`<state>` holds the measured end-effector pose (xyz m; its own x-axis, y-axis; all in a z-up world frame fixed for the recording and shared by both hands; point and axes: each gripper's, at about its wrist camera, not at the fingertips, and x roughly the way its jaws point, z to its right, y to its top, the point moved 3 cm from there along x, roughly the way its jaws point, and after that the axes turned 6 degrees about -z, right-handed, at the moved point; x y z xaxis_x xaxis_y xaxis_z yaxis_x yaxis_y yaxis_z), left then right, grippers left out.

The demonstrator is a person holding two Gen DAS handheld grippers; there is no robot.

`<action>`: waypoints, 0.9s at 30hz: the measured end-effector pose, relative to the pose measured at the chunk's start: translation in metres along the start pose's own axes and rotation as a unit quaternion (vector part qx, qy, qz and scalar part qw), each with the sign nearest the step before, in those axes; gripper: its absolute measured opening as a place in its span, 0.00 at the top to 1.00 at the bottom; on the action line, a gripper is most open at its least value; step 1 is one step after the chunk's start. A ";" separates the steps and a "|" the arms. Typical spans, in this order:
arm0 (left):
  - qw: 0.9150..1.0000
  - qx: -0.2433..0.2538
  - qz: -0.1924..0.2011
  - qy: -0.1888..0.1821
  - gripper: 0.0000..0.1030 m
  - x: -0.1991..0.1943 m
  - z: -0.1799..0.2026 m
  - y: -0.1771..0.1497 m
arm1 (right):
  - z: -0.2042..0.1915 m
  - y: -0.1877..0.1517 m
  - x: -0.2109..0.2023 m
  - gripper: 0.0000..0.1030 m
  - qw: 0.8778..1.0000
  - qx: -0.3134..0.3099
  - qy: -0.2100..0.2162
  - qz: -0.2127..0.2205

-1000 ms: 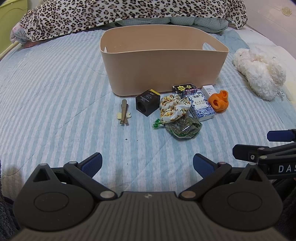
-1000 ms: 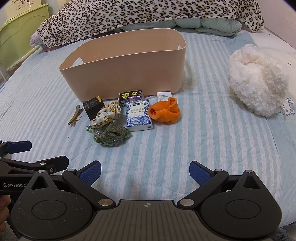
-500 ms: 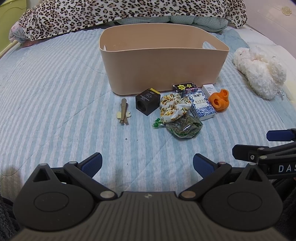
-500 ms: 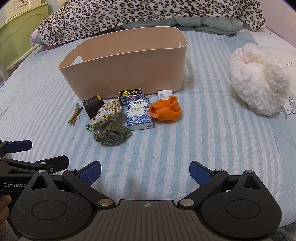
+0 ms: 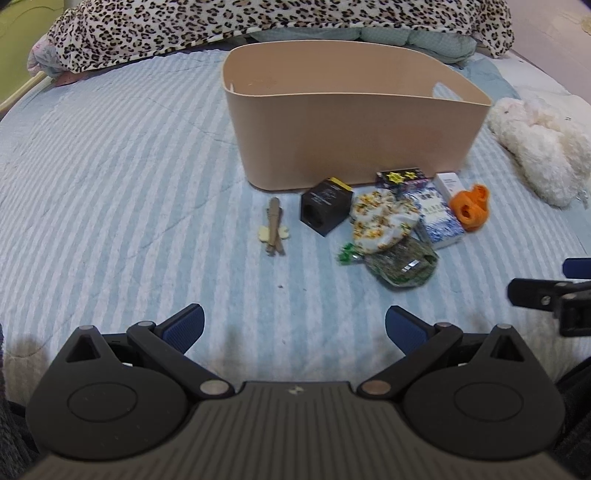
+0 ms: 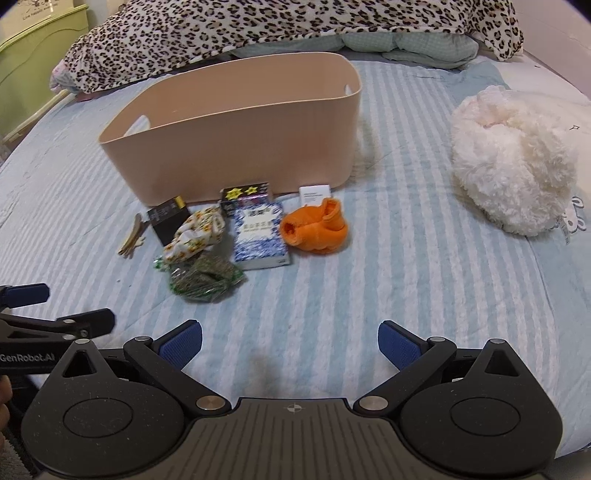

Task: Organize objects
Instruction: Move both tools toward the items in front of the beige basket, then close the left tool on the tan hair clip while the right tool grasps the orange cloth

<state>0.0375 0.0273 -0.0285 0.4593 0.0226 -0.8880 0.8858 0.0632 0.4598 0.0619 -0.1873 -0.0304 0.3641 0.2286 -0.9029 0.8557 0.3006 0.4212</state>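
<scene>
A tan oval bin (image 5: pixel 354 144) (image 6: pixel 236 151) stands on the striped bed. In front of it lie a tan hair clip (image 5: pixel 274 226) (image 6: pixel 132 236), a black box (image 5: pixel 325 211) (image 6: pixel 167 218), a sunflower scrunchie (image 5: pixel 384 221) (image 6: pixel 195 234), a green snack packet (image 5: pixel 402 264) (image 6: pixel 205 278), a blue-and-white box (image 5: pixel 437 218) (image 6: pixel 258 234), a star-printed box (image 5: pixel 400 178) (image 6: pixel 243 192), a small white box (image 5: pixel 448 184) (image 6: pixel 314 194) and an orange cloth (image 5: pixel 471 206) (image 6: pixel 314 230). My left gripper (image 5: pixel 294 326) and right gripper (image 6: pixel 290 343) are open and empty, well short of the items.
A white plush toy (image 6: pixel 513 162) (image 5: pixel 543 147) lies to the right. A leopard-print blanket (image 6: pixel 288 26) is heaped behind the bin. A green cabinet (image 6: pixel 33 55) stands at the far left. Each gripper shows at the edge of the other's view.
Both grippers have moved forward toward the items, which now look larger. Nothing on the bed has moved. Both stay open.
</scene>
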 end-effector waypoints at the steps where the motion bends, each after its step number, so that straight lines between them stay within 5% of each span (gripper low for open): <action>1: 1.000 -0.002 -0.002 0.000 0.00 0.003 -0.002 0.002 | 0.002 0.002 0.001 0.00 1.000 0.002 -0.002 0.001; 14: 0.999 -0.018 -0.003 0.040 0.00 0.062 -0.027 0.047 | 0.030 0.053 0.043 0.02 0.999 0.049 -0.008 0.009; 24: 0.999 -0.015 -0.017 0.026 0.00 0.099 -0.042 0.067 | 0.037 0.069 0.082 0.17 0.997 0.075 -0.007 -0.008; 27: 0.999 -0.025 -0.013 0.022 0.14 0.099 -0.046 0.066 | 0.034 0.072 0.087 0.25 0.997 0.076 0.000 -0.004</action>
<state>0.1386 0.0797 -0.0860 0.4318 0.0639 -0.8997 0.8925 0.1139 0.4365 0.1676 -0.1777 -0.0811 0.3562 0.2275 -0.9063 0.9049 0.1580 0.3953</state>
